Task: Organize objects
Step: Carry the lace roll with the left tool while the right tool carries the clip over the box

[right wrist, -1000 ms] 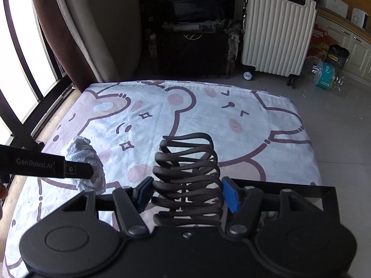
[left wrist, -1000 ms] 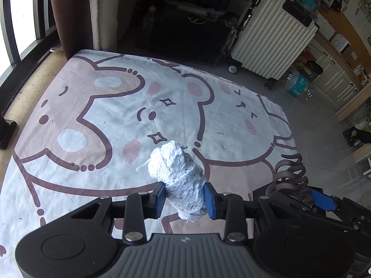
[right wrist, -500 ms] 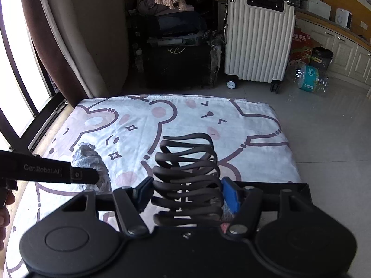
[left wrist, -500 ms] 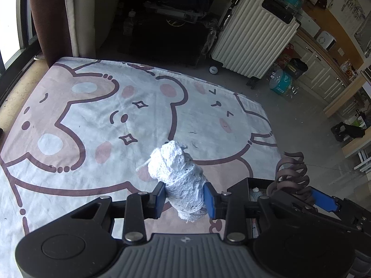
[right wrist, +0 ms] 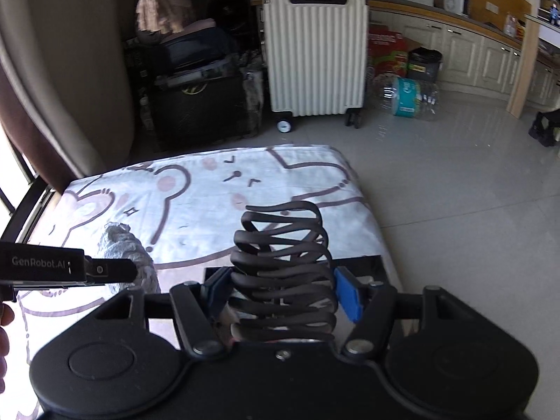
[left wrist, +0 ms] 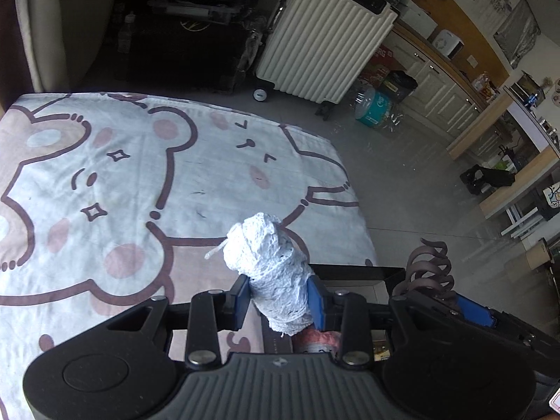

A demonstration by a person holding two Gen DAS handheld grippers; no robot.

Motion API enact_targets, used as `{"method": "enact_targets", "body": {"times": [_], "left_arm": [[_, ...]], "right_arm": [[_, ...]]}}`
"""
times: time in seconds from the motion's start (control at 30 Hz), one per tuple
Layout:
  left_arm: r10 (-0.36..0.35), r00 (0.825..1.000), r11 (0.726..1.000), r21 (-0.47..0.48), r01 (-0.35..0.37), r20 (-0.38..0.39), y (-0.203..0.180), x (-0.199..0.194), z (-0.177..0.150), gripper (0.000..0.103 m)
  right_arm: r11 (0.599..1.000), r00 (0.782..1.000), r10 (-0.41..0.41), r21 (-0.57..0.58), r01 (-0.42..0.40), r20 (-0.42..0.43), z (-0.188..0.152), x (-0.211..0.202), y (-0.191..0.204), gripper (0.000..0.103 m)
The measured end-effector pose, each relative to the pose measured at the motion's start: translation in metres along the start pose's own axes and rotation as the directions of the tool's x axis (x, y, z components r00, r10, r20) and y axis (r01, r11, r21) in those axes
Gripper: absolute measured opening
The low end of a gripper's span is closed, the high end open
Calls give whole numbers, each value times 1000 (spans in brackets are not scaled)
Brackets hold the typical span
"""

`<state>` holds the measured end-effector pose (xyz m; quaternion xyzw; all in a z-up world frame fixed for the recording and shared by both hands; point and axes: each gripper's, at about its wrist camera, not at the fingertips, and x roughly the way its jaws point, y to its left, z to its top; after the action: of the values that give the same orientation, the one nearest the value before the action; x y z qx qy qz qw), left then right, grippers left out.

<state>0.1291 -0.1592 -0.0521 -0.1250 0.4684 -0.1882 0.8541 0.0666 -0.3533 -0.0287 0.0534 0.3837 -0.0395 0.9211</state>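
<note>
My left gripper [left wrist: 280, 295] is shut on a white crocheted cloth roll [left wrist: 269, 262], which sticks up and forward from between the blue pads. My right gripper [right wrist: 281, 294] is shut on a dark brown wavy coil [right wrist: 283, 262] that stands upright between its pads. The two grippers hang side by side over the near right corner of the bed. In the left wrist view the coil [left wrist: 428, 269] shows at the right. In the right wrist view the roll [right wrist: 119, 241] shows at the left. A black open box [left wrist: 353, 273] lies just beneath them, mostly hidden.
The bed sheet [left wrist: 140, 175] carries a cartoon bear print. A cream ribbed suitcase [right wrist: 315, 52] stands beyond the bed's far end beside dark cases. A pack of water bottles [right wrist: 406, 96] lies on the grey tiled floor at the right. Cabinets line the far right wall.
Both grippers have shifted together toward the bed's right edge, each keeping its object. The black box has come into view under them, and more floor shows at the right.
</note>
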Motion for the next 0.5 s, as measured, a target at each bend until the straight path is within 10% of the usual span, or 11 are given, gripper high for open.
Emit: {"method": "enact_targets", "body": {"times": [0.5], "left_arm": [[-114, 990, 990, 77, 120, -77, -57, 80, -20, 36]], "right_arm": [[994, 998, -58, 92, 60, -26, -15, 13, -60, 64]]}}
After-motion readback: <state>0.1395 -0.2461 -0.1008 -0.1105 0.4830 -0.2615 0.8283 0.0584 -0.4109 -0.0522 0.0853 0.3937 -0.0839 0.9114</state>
